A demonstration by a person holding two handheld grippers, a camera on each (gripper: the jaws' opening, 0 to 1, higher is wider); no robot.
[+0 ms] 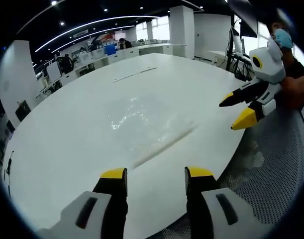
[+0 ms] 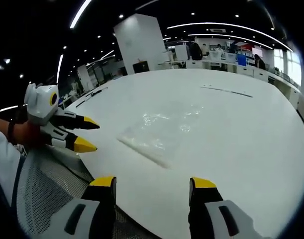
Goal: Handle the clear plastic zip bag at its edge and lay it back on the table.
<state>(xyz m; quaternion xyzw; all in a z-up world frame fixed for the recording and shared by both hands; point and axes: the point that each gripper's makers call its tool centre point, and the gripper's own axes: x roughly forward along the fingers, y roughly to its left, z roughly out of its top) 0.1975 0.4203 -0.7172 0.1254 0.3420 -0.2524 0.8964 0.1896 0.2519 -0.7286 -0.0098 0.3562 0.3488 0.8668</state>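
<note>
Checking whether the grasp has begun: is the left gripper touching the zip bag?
Apart. In the left gripper view the left gripper is open with bare table between it and the zip bag.

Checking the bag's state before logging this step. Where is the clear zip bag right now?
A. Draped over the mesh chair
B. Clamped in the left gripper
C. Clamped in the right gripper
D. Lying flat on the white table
D: the clear zip bag lies flat on the white table, with the left gripper and right gripper both open short of it.

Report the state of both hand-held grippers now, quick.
Left hand-held gripper: open, holding nothing, short of the clear plastic zip bag on the white table.
Right hand-held gripper: open, holding nothing.
</note>
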